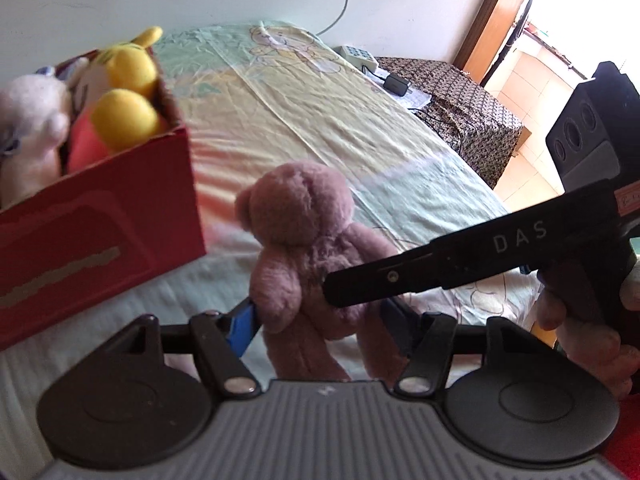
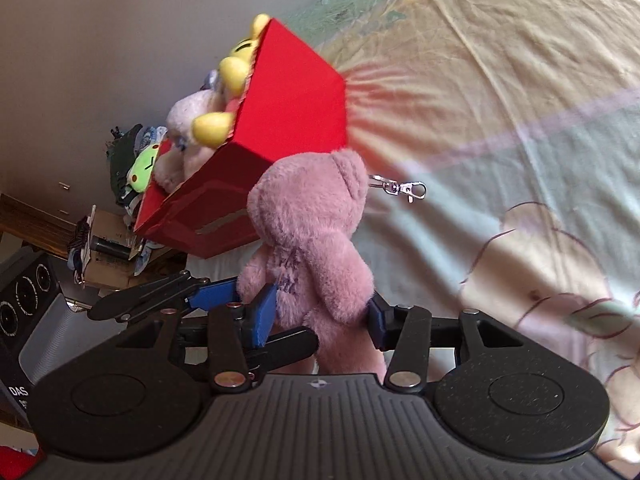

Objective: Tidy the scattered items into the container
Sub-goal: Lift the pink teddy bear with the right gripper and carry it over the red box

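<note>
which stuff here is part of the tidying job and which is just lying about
Job: pink teddy bear gripped by both tongs, left and right; red box; plush toys already inside.

Lying about: phone, charger, patterned cloth, speaker.

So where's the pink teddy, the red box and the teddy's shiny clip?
pink teddy (image 1: 298, 216), left wrist view, its head.
red box (image 1: 100, 216), left wrist view, its front wall.
metal clip (image 2: 406, 189), right wrist view, its hook.

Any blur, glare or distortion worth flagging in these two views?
Left wrist: doorway blown out, red box smeared by motion, edges bowed by fisheye. Right wrist: pink bear fairly sharp, sheet streaked with blur, corners vignetted.
</note>
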`<state>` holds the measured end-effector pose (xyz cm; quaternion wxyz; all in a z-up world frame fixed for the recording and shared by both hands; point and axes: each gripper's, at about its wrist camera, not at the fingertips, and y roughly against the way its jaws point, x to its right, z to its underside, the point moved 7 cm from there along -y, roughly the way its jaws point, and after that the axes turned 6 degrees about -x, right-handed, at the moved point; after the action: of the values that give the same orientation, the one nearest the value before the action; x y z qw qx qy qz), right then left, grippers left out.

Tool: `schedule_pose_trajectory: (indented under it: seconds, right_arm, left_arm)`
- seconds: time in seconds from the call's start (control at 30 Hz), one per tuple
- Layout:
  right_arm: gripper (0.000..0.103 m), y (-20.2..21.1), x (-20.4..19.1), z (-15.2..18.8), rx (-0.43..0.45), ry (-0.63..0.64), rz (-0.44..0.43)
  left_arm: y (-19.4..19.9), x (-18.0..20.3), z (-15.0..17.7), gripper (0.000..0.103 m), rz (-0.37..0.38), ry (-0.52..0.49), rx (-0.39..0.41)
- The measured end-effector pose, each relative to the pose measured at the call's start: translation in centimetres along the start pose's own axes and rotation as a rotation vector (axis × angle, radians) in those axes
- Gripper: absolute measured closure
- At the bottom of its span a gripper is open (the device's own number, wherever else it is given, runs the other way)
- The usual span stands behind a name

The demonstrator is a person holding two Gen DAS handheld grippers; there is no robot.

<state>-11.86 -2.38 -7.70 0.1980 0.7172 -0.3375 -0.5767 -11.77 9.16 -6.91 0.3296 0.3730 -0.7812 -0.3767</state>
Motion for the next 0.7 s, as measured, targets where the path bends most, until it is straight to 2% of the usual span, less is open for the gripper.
schedule_pose_trajectory:
  seconds: [0.27,0.43,0.57,0.7]
  right_arm:
    - [0.055,-4.1,-8.4,0.9,0.016,0.07,-0.075]
    - [0.056,-5.3,-13.5,0.3,0.035,0.145,-0.144]
    - [0.056,-5.5,-17.3,-1.4,0.084,0.22,-0.201]
    - [0.056,-5.6,-20.3,-3.8,0.16,0.29,-0.222]
  left_arm:
    - [7.2,-6.7,3.2,0.038,-0.018,0.053,0.074]
    - [12.1,-9.7,4.3,0.038,-0.044,0.084,0.162]
    - [16.3,-12.0,3.7,0.038,-0.075,0.083,0.259]
    - [19.0,-13.9,1.7,0.038,-0.118,0.062,0.35]
